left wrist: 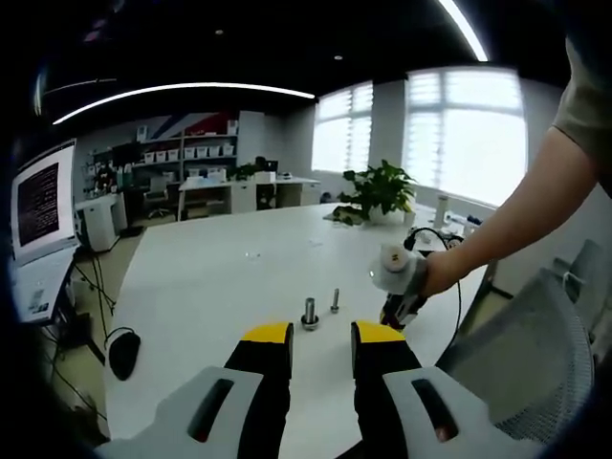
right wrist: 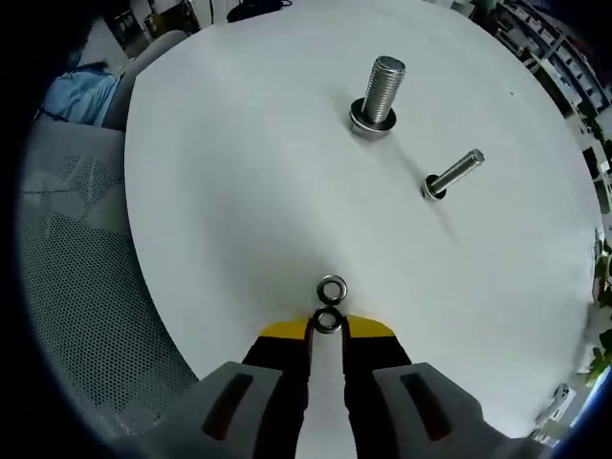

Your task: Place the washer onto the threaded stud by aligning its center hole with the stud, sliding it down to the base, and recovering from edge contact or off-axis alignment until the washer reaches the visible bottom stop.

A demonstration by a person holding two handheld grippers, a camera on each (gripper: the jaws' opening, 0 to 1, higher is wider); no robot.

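In the right gripper view, my right gripper (right wrist: 327,327) is shut on a small steel washer (right wrist: 327,321), pinched between its yellow tips. A second washer (right wrist: 331,289) lies on the white table just ahead of the tips. Farther off stands the thick threaded stud (right wrist: 380,91), upright with a ring at its base, and to its right a thinner bolt (right wrist: 454,174). In the left gripper view, my left gripper (left wrist: 322,335) is open with nothing in it, low over the table. The thick stud (left wrist: 310,313) and thin bolt (left wrist: 335,300) stand just beyond it. The right gripper (left wrist: 394,314), held by a hand, hovers right of them.
The round white table (left wrist: 210,277) has a grey mesh chair (left wrist: 535,354) at its right edge, also seen as a mesh chair (right wrist: 86,287). A potted plant (left wrist: 381,189) and cable sit at the far side. A monitor (left wrist: 40,201) and black mouse (left wrist: 124,352) are on the left.
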